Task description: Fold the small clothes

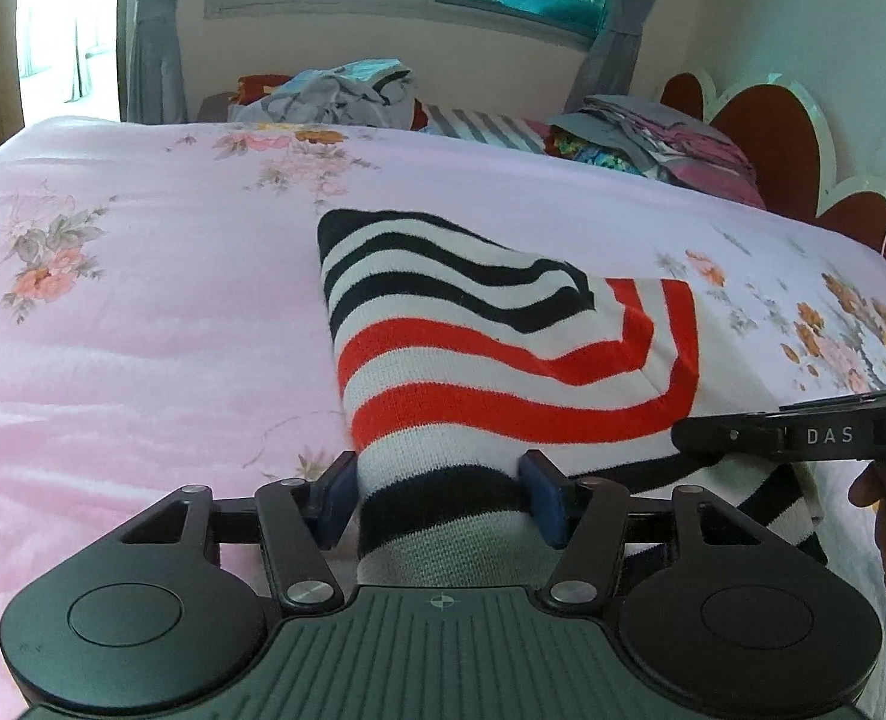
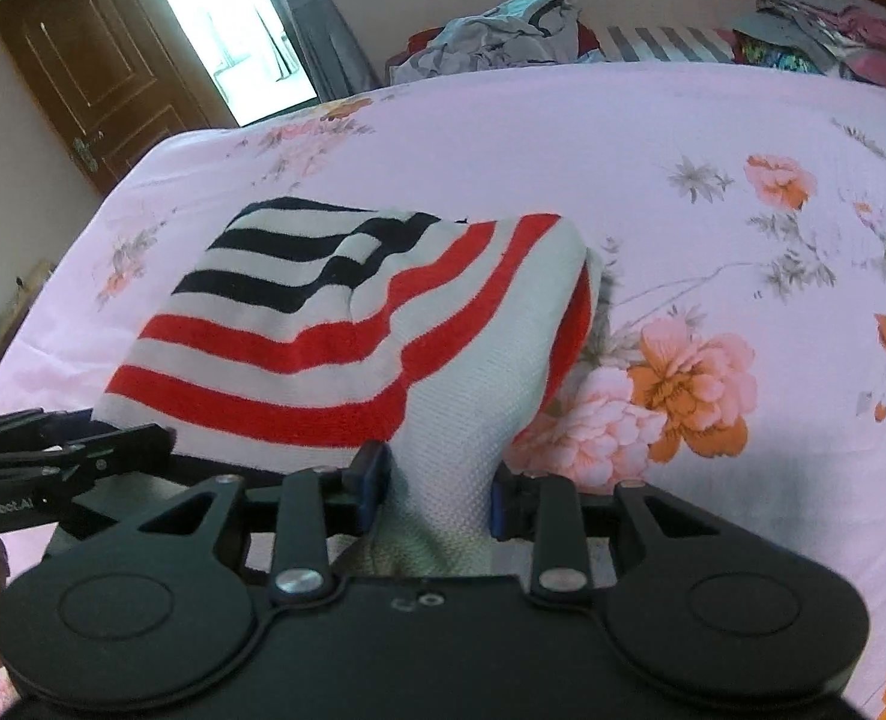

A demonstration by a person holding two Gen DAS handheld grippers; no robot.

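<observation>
I see the bed (image 1: 143, 312), under a pink floral cover, filling both views; heaps of other clothes (image 1: 335, 93) lie along its far edge, near the headboard.

The striped knit garment (image 1: 503, 348), black, white and red, lies on the bed directly ahead of both tools, partly folded, its far part resting on the cover and its near edge raised toward me. Its long axis runs near to far, away from the tongs.

The left tongs (image 1: 437, 498) stand at the garment's near left edge with a gathered band of knit between the blue pads; the pads sit at the cloth's sides, and I judge them clamped on it, though lightly. The right tongs (image 2: 437, 495) are clamped on a white fold at the near right edge. Both hands are equally near, side by side, so I judge the coming move turns on carrying this near edge forward over the far part.

Legible writing: "DAS" on the right tool in the left view; "GenRobot.AI" on the left tool in the right view.
</observation>
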